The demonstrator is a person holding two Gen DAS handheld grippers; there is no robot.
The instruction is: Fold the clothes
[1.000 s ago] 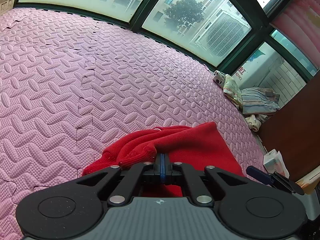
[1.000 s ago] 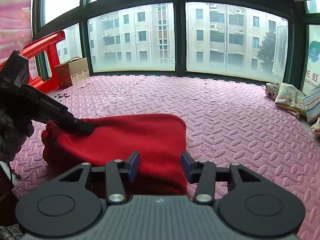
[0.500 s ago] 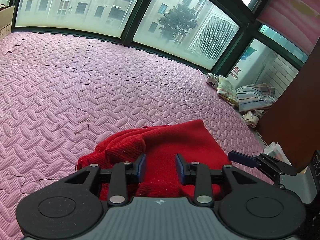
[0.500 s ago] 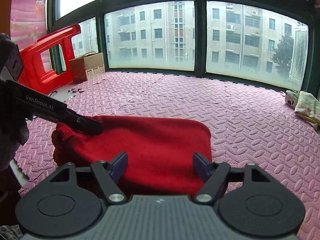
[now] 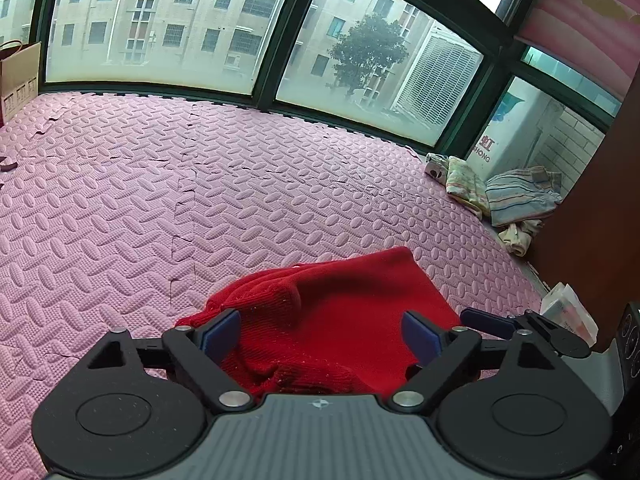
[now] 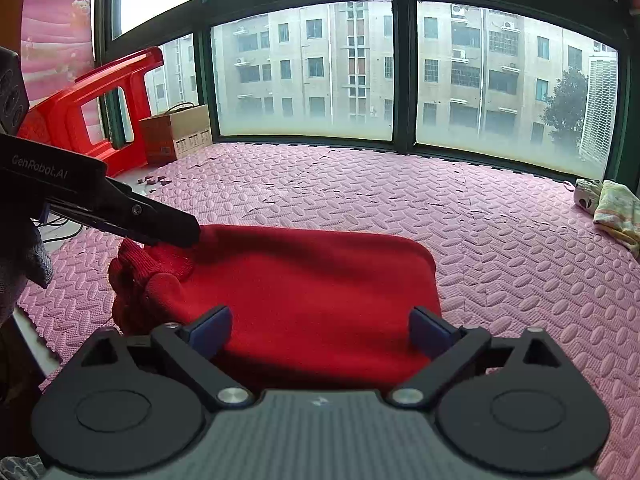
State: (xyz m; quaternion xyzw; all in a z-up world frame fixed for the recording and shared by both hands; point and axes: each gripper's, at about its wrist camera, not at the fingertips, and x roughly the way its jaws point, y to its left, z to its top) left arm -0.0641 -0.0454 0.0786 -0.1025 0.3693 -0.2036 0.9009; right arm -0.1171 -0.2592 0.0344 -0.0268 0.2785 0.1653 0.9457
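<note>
red sweater lies folded on the pink floor mat, both sets of jaws wide open

the red sweater [image 6: 312,284] lies on the pink foam mat floor [image 6: 500,232], folded into a thick, roughly rectangular bundle. its right end is smooth with a rounded corner; its left end is bunched, with ribbed cuffs and sleeve folds heaped together there. in the left wrist view the same sweater [image 5: 340,312] shows that bunched knit nearest the camera.

the right gripper [image 6: 320,330] hovers over the near edge of the sweater. its jaws have just been opening and now stand wide apart, the blue pads clear of the cloth, nothing pinched between them. the left gripper [image 5: 320,330] sits above the bunched end, its jaws likewise just opened wide, with the sweater lying below the gap but not clamped. from the right wrist view the left gripper [image 6: 168,228] reaches in from the left, its black tip right at the bunched end, held by a gloved hand [image 6: 24,264].

farther out, a small pile of clothes [image 5: 516,200] rests by the wall at the right end of the mat. a cardboard box [image 6: 176,132] and a red plastic stool [image 6: 92,112] stand near the windows [image 6: 304,76] on the left.
</note>
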